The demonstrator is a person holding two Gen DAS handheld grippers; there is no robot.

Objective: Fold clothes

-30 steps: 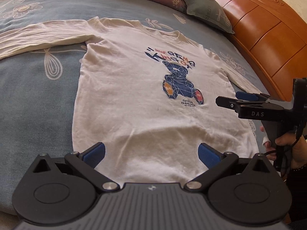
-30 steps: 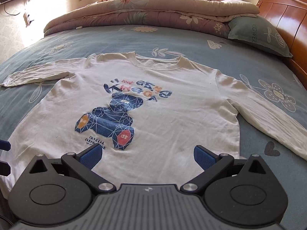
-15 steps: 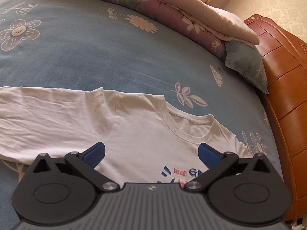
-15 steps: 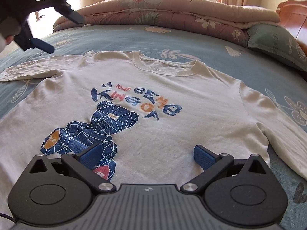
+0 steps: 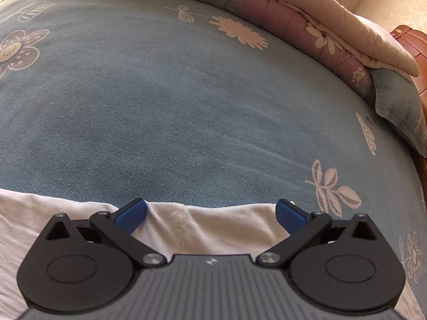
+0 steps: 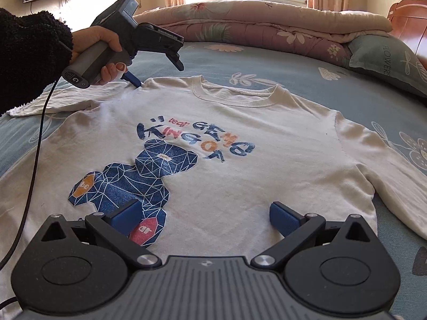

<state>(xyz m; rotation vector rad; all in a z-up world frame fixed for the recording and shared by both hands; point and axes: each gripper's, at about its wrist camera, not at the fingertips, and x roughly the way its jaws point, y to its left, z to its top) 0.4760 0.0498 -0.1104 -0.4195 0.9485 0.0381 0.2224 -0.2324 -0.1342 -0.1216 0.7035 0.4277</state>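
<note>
A white long-sleeved shirt [image 6: 267, 144] with a blue bear print lies flat, front up, on the blue bedspread [image 6: 307, 80]. In the left wrist view only its left shoulder seam [image 5: 184, 224] shows between the wide-apart blue pads. My left gripper [image 5: 210, 214] is open right over that shoulder. From the right wrist view the left gripper [image 6: 160, 74] is seen with its lower fingertip touching the shoulder edge, held by a hand in a black fuzzy sleeve. My right gripper [image 6: 204, 217] is open, low over the shirt's lower chest, with nothing between its fingers.
A folded pink floral quilt [image 6: 267, 26] and a grey-green pillow [image 6: 387, 61] lie at the head of the bed. A wooden headboard [image 6: 408, 24] rises at the right. The left gripper's black cable [image 6: 34, 160] trails over the shirt's left side.
My left gripper has travelled from the hem up to the shirt's left shoulder and dropped onto it. The right gripper has moved forward over the shirt toward the chest. Both stayed open.
</note>
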